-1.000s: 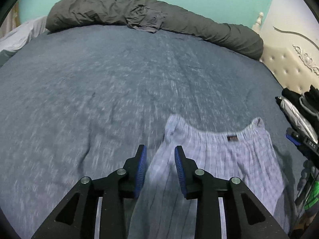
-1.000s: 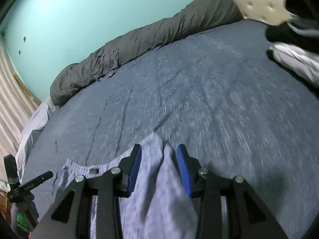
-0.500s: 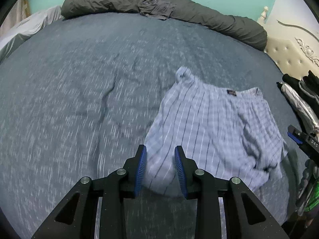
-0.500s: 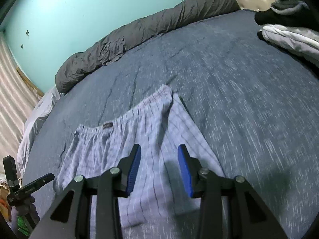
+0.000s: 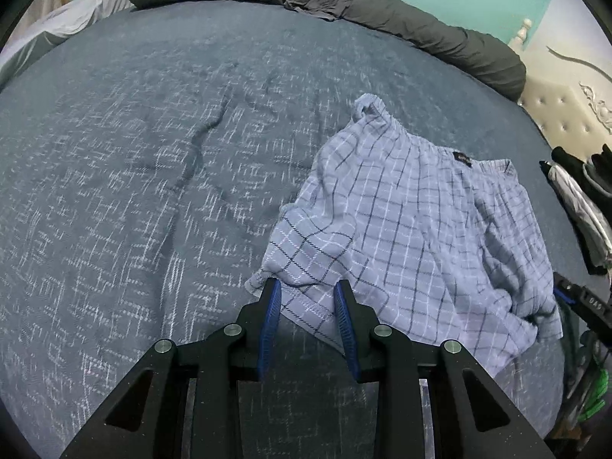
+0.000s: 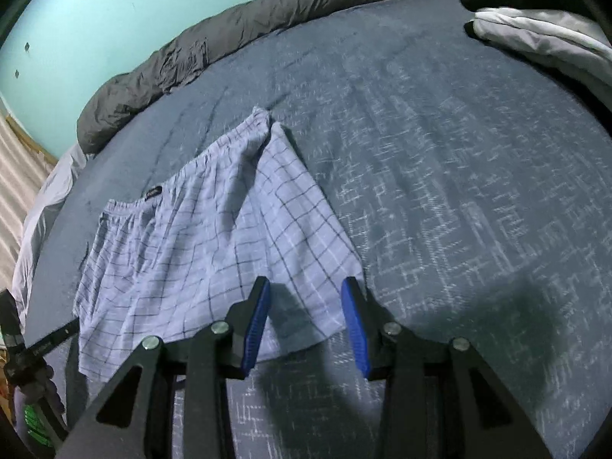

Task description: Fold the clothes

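Between the blue pads of the left gripper (image 5: 308, 298) lies the hem corner of the checked boxer shorts (image 5: 413, 229), the jaws standing narrowly apart and not pinching the cloth. The right gripper (image 6: 306, 300) hangs over the other leg hem with a slightly wider gap, likewise gripping nothing (its shadow falls on the fabric). Those shorts lie spread on the blue-grey bedspread (image 5: 134, 191), waistband away from the grippers, with a small dark label (image 6: 153, 192) at its middle and one waistband corner curled up. Beyond runs a long roll of dark grey duvet (image 5: 401, 19) along the teal wall (image 6: 95, 11). Folded pale and black clothes (image 6: 543, 34) sit off to the right.
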A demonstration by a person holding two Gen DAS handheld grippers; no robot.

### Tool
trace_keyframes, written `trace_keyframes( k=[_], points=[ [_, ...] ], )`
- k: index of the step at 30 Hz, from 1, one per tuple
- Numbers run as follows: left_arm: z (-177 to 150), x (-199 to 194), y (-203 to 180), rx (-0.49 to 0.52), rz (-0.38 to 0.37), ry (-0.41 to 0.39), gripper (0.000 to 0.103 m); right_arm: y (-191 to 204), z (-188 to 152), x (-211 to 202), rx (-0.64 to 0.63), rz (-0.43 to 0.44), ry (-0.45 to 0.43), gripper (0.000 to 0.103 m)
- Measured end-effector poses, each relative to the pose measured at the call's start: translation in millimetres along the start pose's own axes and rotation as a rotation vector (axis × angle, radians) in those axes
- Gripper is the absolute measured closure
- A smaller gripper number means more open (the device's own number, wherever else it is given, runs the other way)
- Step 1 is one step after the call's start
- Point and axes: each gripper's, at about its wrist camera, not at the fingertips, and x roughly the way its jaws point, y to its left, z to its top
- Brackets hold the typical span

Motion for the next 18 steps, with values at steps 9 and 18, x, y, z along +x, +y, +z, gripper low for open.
trace_keyframes(
  k=[9,18],
  points=[
    [4.1,0.8,-0.5,0.023,-0.001,-0.015,0.087,0.6,1.5,5.9,-0.049,-0.038,-0.001,0.102],
    [5.2,-7.2,0.9,0.019,0.001,-0.045,0.097,-16.4,9.1,-18.9,0.009,-0.029,-0.096,0.103]
  ],
)
